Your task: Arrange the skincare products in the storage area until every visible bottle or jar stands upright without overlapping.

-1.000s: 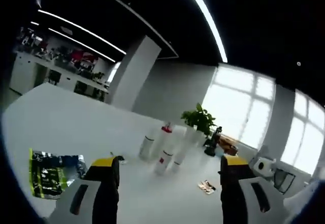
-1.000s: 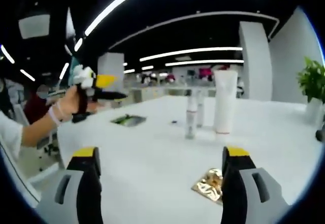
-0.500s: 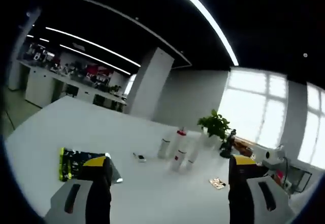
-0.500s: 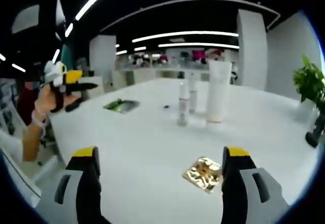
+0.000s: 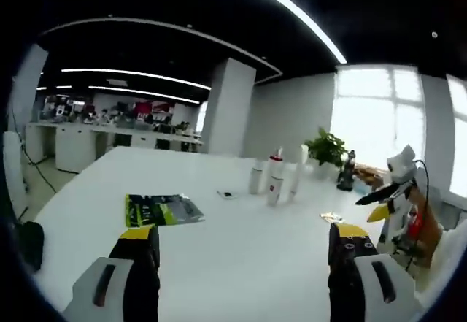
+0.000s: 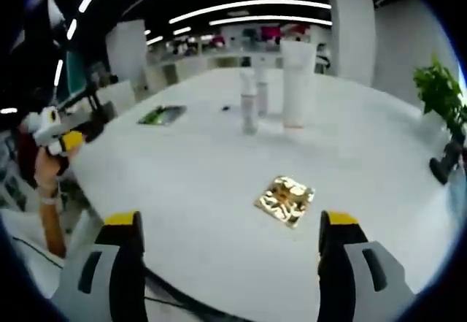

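Three skincare containers stand upright, close together, on a large white table (image 5: pixel 219 249). In the right gripper view a tall white tube (image 6: pixel 296 72) is the largest, with a slim bottle (image 6: pixel 249 104) and another bottle (image 6: pixel 261 88) to its left. In the left gripper view the same group (image 5: pixel 274 179) stands far off, one with a red cap. My left gripper (image 5: pixel 244 245) is open and holds nothing, well short of the bottles. My right gripper (image 6: pixel 228 238) is open too, above the table's near edge. The right gripper (image 5: pixel 390 198) also shows in the left gripper view, the left gripper (image 6: pixel 62 136) in the right gripper view.
A gold foil sachet (image 6: pixel 284 199) lies on the table between my right gripper and the bottles. A green printed packet (image 5: pixel 160 209) lies on the left side, and a small dark item (image 5: pixel 227 194) near the bottles. A potted plant (image 5: pixel 326 147) stands behind. A person's forearm (image 6: pixel 47 212) holds the left gripper.
Both views have pulled back from the bottles, which now look smaller and farther. The right view has tilted down onto the table; the left gripper sits lower in it.
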